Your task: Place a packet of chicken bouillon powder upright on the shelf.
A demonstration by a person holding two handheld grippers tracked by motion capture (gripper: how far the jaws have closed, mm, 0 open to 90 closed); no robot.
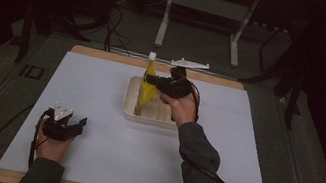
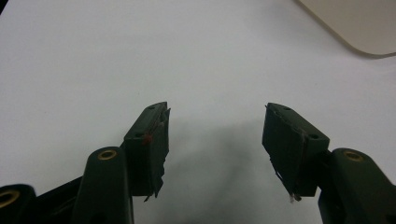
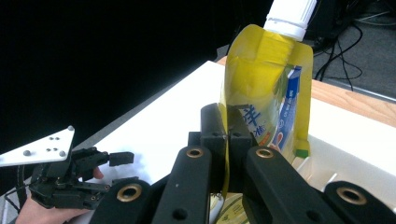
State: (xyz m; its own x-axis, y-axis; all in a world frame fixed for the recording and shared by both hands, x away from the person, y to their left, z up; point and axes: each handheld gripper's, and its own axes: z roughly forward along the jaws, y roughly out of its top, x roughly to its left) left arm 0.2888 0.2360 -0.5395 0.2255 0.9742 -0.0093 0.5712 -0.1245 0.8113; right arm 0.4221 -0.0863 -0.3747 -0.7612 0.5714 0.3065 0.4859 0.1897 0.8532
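Fingers of the right gripper (image 3: 227, 140) are clenched on the yellow pouch (image 3: 261, 93), pinching its flat side edge so that the film runs straight down between the two black jaws. That pouch stands upright, its long axis nearly vertical, with the white cap (image 3: 289, 16) at the top and its lower end down inside the cream tray (image 1: 128, 108). In the high view the pouch (image 1: 147, 86) sits at the tray's left end, toward the far rim, and the right gripper (image 1: 164, 87) meets it from the right, level with its middle.

The tray lies a little beyond the middle of the white table (image 1: 101, 85), with its short side facing the right hand (image 1: 181, 107). Whether the pouch's bottom rests on the tray floor or hangs just clear of it I cannot tell.

Well apart from all this, the left gripper (image 1: 78, 125) rests at the near left of the table with its jaws spread wide and nothing between them; its own view looks across bare table, its fingers (image 2: 149, 140) apart, toward a rounded corner of the tray (image 2: 359, 28) far off at the upper right.

So the right hand is clearly the nearer one and already has the hold. My judgement is that the coming move turns on that vertical axis: a straight lift or lowering along it suits the grip.
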